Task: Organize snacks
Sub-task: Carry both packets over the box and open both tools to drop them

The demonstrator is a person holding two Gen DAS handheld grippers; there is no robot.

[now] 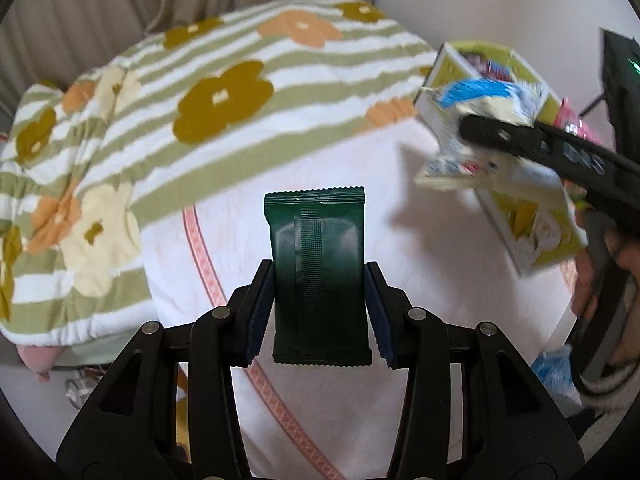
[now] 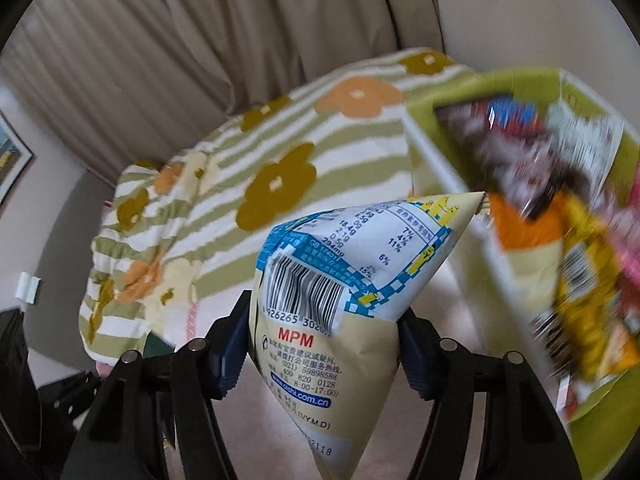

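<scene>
Bed with a flowered blanket (image 1: 180, 92) at left; left gripper (image 1: 320, 308), fingers clamped on a green packet (image 1: 318, 276); right gripper (image 2: 324, 344), fingers pinching a cream pouch (image 2: 320, 320). Step: carrying; next, release both into the snack box (image 2: 440, 168) at right.

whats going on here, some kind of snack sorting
A person is sorting snacks on a bed, with a gripping tool in each hand. The left tool is shut on a dark green packet, held above the white sheet. The right tool is clamped on a cream and blue snack bag, held up next to a yellow-green box that already holds several snack packs. Neither packet is in the box yet. A flowered blanket lies behind.
</scene>
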